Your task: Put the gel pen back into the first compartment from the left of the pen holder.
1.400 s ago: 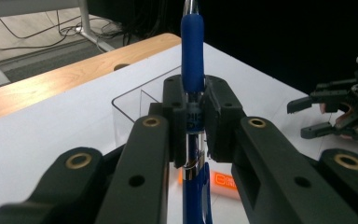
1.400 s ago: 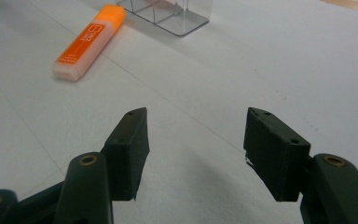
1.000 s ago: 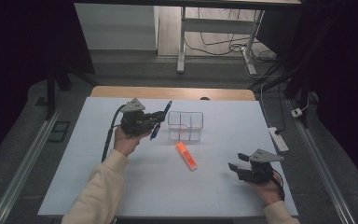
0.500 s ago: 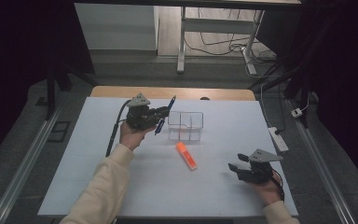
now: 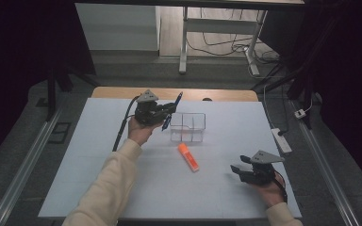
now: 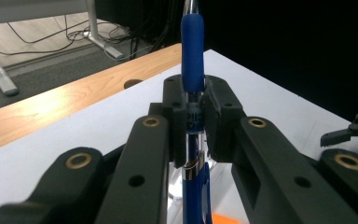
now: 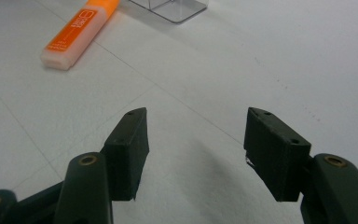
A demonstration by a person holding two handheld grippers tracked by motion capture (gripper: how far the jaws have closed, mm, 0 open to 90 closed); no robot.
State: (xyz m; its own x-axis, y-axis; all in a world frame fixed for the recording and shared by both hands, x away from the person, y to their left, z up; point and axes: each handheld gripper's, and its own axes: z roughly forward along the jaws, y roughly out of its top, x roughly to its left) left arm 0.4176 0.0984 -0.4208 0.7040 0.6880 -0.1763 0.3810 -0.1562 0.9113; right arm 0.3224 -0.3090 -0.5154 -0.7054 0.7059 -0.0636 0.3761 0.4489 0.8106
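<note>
A blue pen (image 5: 172, 110) (image 6: 192, 70) is clamped between the jaws of my left gripper (image 5: 165, 113) (image 6: 193, 123), which is shut on it and held just left of a clear plastic box (image 5: 187, 127) on the white table. The pen stands tilted, its upper end pointing up and right. An orange highlighter (image 5: 188, 157) (image 7: 79, 30) lies flat in front of the box. My right gripper (image 5: 238, 170) (image 7: 196, 149) rests low at the near right, open, with bare table between its fingers.
The white table top (image 5: 99, 179) has a wooden strip (image 5: 118, 92) along its far edge. A power strip (image 5: 281, 140) lies off the table's right edge. Metal rails run along both sides on the floor.
My left gripper has carried the pen to the right and slightly farther away, closer to the clear box. The right gripper has stayed where it was.
</note>
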